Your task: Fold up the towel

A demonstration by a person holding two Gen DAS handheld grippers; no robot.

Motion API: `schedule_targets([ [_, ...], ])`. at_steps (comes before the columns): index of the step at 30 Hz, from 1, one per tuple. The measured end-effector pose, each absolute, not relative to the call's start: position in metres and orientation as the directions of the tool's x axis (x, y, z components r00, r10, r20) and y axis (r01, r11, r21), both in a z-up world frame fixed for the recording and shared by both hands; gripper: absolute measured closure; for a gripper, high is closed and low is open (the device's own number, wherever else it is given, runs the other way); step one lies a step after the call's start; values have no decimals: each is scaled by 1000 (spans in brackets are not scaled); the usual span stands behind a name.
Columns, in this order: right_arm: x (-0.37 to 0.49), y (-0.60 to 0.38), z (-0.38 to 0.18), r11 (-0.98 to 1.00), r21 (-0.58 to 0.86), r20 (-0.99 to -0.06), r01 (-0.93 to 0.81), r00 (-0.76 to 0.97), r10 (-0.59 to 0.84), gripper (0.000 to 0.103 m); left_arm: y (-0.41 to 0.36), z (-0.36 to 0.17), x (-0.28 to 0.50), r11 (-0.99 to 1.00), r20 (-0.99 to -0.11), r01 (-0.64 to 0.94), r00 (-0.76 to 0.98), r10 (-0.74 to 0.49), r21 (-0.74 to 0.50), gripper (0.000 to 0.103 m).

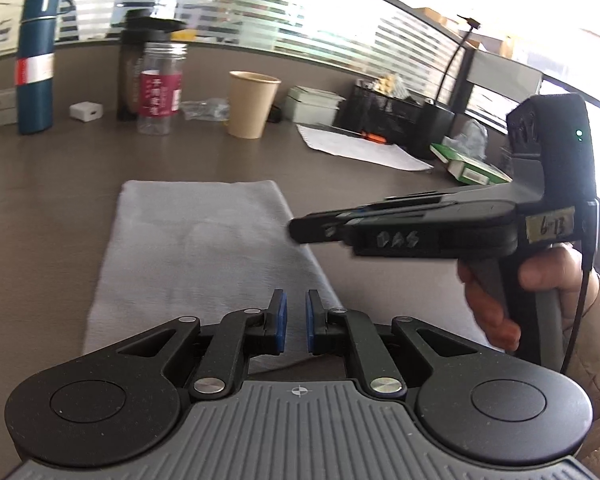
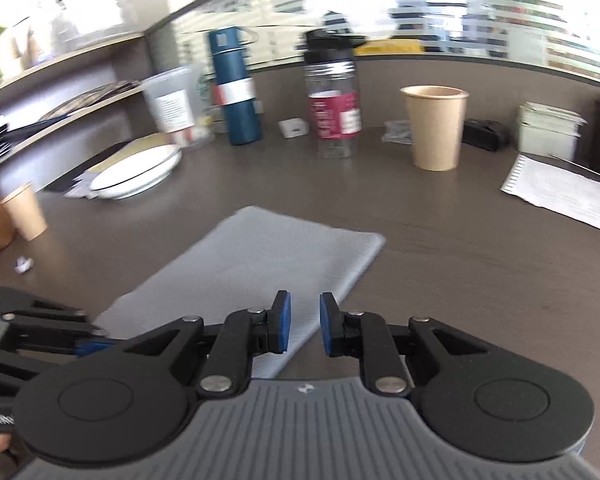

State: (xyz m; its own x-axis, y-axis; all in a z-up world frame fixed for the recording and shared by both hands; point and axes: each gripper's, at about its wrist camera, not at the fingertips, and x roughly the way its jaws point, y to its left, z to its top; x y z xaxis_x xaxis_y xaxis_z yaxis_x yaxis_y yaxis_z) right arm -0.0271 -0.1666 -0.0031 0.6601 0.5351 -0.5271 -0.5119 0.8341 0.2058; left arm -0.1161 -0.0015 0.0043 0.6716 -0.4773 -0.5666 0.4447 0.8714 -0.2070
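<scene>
A: Left wrist view first. Where does the towel lie?

B: The grey towel [image 1: 204, 256] lies flat on the dark desk [image 1: 60, 184], already doubled into a long strip. Its long axis runs straight away from the left gripper [image 1: 296, 322], near end under the fingers, far end toward the paper cup [image 1: 252, 104]. The blue pads [image 1: 279, 320] stand slightly apart with nothing between them, so that gripper is released and empty, hovering over the near end.

A: And the other tool?

B: The right gripper [image 1: 300, 232], in a hand [image 1: 500, 296], reaches in from the right, its tip over the towel's right long edge about halfway along. From this side I can't tell its jaw gap.

A: Right wrist view, then.

B: Here the towel [image 2: 260, 264] runs diagonally, its far corner up and to the right, the near end passing under the right gripper [image 2: 303, 326]. Its pads [image 2: 284, 324] show a narrow gap, empty; the towel's right edge lies below that gap, not pinched. The left gripper [image 2: 40, 324] shows at the lower left, beside the towel's left edge.

A: Which one is nearer the near end?

B: Both sit at it, one toward each corner. I'd judge the next fold carries the near end along the long axis to the far end.
</scene>
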Motion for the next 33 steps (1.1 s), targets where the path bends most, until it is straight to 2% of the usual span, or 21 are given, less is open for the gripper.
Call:
schedule_targets([
  [6, -44, -163, -12, 834, 152, -552, -531, 655, 517, 83, -9, -1, -124, 869, -586, 463, 660, -470, -176, 87],
  [11, -49, -175, -9, 839, 170, -539, -517, 664, 518, 83, -7, 4, -131, 870, -575, 463, 670, -470, -171, 87],
  [17, -36, -198, 2, 886, 201, -507, -418, 729, 459, 83, -17, 11, -140, 848, -565, 508, 659, -496, -152, 87],
  [22, -41, -196, 0, 870, 213, -510, -445, 708, 488, 83, -24, 10, -143, 834, -575, 534, 643, -506, -138, 86],
  [26, -52, -192, -5, 851, 238, -528, -468, 673, 517, 83, 0, 15, -143, 876, -558, 461, 693, -456, -143, 86],
  [33, -91, -183, -4, 821, 240, -528, -518, 639, 558, 83, 70, 9, -139, 968, -574, 201, 780, -250, -149, 84],
])
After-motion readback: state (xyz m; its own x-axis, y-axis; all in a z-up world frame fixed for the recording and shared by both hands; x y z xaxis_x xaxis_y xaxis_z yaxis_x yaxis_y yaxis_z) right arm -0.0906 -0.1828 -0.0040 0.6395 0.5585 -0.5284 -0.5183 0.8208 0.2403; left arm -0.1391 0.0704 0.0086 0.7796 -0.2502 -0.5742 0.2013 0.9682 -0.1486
